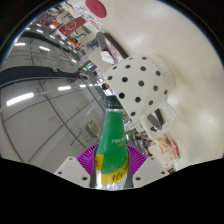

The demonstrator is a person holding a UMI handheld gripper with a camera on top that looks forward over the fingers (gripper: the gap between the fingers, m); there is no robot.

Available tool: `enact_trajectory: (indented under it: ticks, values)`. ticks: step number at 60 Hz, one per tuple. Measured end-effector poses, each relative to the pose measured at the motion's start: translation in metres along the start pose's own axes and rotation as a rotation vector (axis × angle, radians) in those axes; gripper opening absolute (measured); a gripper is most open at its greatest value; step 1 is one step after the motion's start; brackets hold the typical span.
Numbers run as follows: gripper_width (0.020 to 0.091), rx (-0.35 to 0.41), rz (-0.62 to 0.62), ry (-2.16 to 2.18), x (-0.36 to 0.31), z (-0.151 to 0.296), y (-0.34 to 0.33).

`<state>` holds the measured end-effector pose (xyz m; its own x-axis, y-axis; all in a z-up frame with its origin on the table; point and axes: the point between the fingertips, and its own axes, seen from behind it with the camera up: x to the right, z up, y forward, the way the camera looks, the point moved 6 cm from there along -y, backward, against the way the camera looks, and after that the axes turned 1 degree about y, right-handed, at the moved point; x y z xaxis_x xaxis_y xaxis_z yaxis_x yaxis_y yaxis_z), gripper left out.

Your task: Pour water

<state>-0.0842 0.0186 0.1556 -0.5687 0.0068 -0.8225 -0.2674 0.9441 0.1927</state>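
Most of the view is room, seen tilted: a shiny grey surface [45, 105] w/ bright strip-light reflections fills the side left of the fingers, dark bands crossing it; can't tell if it's floor, wall or ceiling. Above and to the right, a pale cream wall [160, 35]. Far end has cluttered shelving or racks [85, 35] w/ red and white bits, too small to make out.

Next in size: a white cup w/ black dots [140, 85], tipped on its side in the frame, just beyond the fingers, its rim facing down toward the bottle. No tabletop can be made out under it.

The green bottle [112, 140] sits between the fingers, neck pointing at the dotted cup, yellow label near its base. The tool [112, 165] is clamped on it, purple pads [92, 158] pressing both sides.
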Motion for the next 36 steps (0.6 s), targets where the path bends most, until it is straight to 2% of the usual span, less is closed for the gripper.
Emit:
enact_trajectory:
  ticks: [4,7,8,12,15,18,22,27,28,36]
  values:
    - [0.0418,-0.018,-0.004,0.026,0.003,-0.004,0.010]
    - [0.0417,-0.062,-0.008,0.010,-0.008,-0.017,-0.007]
    - [0.0419,-0.071,-0.013,-0.018,-0.004,-0.019,0.009]
    - [0.0414,-0.159,0.002,-0.232,-0.026,-0.040,0.001]
    - [0.0412,-0.191,0.019,-0.494,-0.047,-0.051,-0.012]
    - [0.0414,-0.156,0.035,-0.822,-0.071,-0.040,0.000]
    - [0.0414,-0.087,0.088,-1.256,-0.128,-0.027,-0.020]
    - [0.0412,0.042,0.069,-1.638,-0.168,-0.004,-0.028]
    - [0.0413,0.062,0.073,-1.705,-0.186,0.012,-0.034]
    - [0.0412,0.235,-0.087,-2.051,-0.215,0.097,-0.053]
